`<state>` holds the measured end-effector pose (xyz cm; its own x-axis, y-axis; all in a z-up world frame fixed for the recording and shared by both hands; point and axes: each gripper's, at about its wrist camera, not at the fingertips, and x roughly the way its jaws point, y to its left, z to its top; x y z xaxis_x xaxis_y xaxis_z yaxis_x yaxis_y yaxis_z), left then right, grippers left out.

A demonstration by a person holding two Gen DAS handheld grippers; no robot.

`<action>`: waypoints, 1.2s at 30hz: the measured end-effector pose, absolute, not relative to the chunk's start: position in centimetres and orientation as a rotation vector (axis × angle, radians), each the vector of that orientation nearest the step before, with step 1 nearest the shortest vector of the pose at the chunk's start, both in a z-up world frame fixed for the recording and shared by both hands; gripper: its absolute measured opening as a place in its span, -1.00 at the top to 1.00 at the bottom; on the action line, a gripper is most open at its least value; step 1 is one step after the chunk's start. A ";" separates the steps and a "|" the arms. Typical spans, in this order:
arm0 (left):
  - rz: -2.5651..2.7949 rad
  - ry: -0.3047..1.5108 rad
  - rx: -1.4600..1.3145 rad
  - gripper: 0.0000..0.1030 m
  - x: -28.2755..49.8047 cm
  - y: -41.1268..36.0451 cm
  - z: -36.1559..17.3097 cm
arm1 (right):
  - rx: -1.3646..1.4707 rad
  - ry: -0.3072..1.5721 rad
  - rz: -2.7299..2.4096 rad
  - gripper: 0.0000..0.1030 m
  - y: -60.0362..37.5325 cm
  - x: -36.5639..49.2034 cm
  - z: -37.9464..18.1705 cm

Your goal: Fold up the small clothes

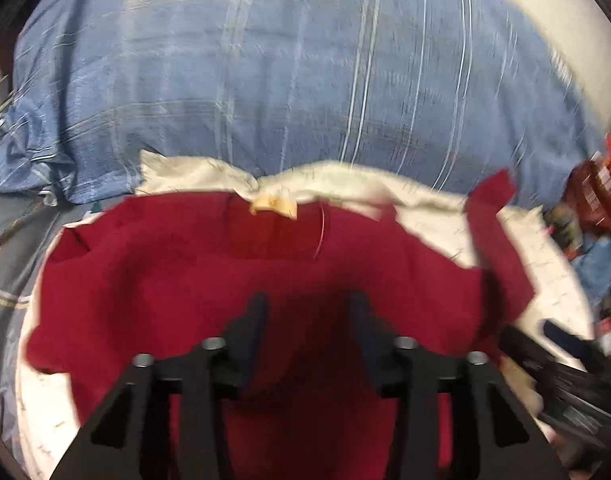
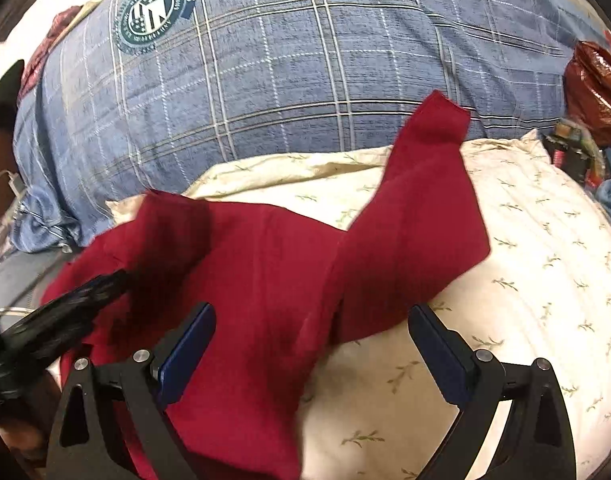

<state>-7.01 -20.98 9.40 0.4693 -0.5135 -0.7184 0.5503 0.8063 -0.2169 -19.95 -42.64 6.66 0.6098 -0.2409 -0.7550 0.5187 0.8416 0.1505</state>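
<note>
We have a red garment (image 2: 265,264) lying on a cream pillow (image 2: 505,280) with a small leaf print, which rests on a bed against a blue plaid duvet (image 2: 305,60). In the left wrist view the neckline and its pale label (image 1: 273,203) face away from us, and the body of the cloth spreads wide below it. One long strip — a sleeve (image 2: 421,184), as best we can judge — runs up and to the right across the pillow, its end reaching the duvet's edge.

Our left tongs (image 1: 307,320) hang over the middle of the red cloth with the jaws apart and nothing pinched between them; the picture is blurred, but the gap shows red fabric plainly. Our right tongs (image 2: 311,344) stand wide open over the near right part of the garment, one finger above the cloth, the other above bare pillow. Neither holds anything.

We judge the cloth light, soft and limp, with a slightly napped weave that should give the pads a good bite. It will not hold a shape of its own: lifted at one point it will sag and drag the rest, and on a yielding pillow it may bunch instead of sliding. So we would take it at edges — the end of the sleeve, or a shoulder seam near the label — pinching a single layer and carrying it low across the body. A grab in the middle would only gather a wad.
</note>
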 end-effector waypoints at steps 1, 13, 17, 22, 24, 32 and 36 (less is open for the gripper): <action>-0.655 0.831 0.034 -0.10 -7.4 -19.4 10.6 | 0.376 0.804 -0.432 -0.90 -42.5 -19.8 6.7; -0.174 0.861 0.001 -0.41 -2.4 -5.6 6.5 | 0.182 0.905 -0.364 -0.79 -40.6 -12.8 4.0; -0.184 0.915 -0.015 -0.41 0.1 -6.0 5.5 | 0.110 0.964 -0.327 -0.11 -39.8 -10.8 1.8; -0.151 0.919 0.043 -0.46 0.7 -6.6 4.6 | 0.083 0.937 -0.325 0.95 -39.3 -11.0 1.8; -0.156 0.896 0.014 -0.44 -0.1 -6.2 5.1 | 0.130 0.886 -0.298 0.95 -39.7 -12.0 3.4; -0.150 0.834 -0.046 -0.41 -1.5 -5.0 6.0 | 0.159 0.783 -0.398 0.95 -42.5 -13.1 6.4; -0.167 0.863 -0.001 -0.44 -1.2 -6.2 5.4 | 0.146 0.851 -0.427 0.95 -42.9 -12.2 4.2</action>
